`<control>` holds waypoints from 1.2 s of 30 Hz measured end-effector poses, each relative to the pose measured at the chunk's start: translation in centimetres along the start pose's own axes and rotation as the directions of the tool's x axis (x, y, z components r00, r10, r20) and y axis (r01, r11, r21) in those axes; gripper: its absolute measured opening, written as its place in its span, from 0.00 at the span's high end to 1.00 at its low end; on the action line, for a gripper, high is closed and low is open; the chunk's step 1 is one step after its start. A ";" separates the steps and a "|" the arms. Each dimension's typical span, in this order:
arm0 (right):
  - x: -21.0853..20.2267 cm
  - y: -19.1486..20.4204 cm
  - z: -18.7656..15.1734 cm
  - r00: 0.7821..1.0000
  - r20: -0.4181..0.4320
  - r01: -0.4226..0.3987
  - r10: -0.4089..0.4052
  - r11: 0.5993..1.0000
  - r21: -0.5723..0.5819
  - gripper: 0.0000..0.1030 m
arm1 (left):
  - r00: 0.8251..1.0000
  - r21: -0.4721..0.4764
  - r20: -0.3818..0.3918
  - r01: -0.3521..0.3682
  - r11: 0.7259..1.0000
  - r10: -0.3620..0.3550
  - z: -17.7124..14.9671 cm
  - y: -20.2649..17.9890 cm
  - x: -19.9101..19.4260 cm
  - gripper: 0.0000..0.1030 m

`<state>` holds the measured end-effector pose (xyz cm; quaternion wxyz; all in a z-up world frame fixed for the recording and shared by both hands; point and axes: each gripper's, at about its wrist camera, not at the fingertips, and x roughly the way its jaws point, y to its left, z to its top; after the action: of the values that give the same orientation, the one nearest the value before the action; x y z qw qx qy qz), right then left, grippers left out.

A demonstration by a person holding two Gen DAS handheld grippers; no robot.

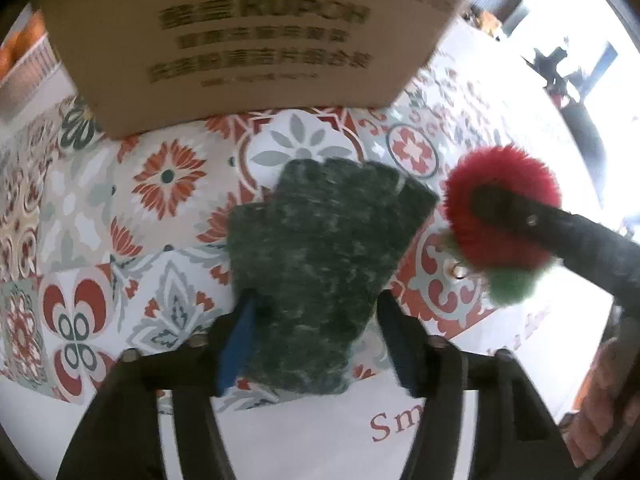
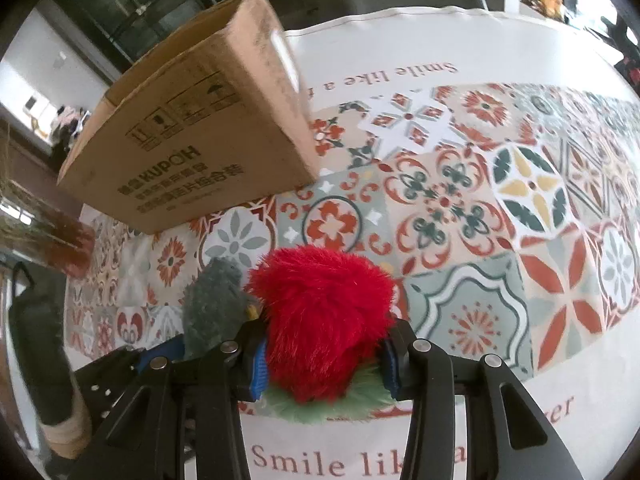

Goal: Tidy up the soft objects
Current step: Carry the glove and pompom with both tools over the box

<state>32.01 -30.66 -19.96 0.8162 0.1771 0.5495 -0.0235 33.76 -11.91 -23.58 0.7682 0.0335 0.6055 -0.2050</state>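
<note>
Before the cardboard box, fuzzy green glove (clamped), red pompom

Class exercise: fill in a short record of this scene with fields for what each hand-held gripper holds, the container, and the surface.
Left hand-held gripper: closed on a dark green glove
Right hand-held gripper: closed on a red and green plush toy
Container: cardboard box, beyond both items
Surface: patterned tablecloth
</note>
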 end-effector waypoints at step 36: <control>-5.9 4.6 -3.0 0.993 0.106 -0.033 0.044 0.995 -0.097 0.57 | 0.960 -0.121 0.273 0.089 0.989 -0.054 -4.1 2.8 -10.7 0.77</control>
<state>28.13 -26.38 -14.45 0.8524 0.1472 0.5017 0.0088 29.06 -5.15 -15.09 0.8360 -0.0673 0.5085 -0.1949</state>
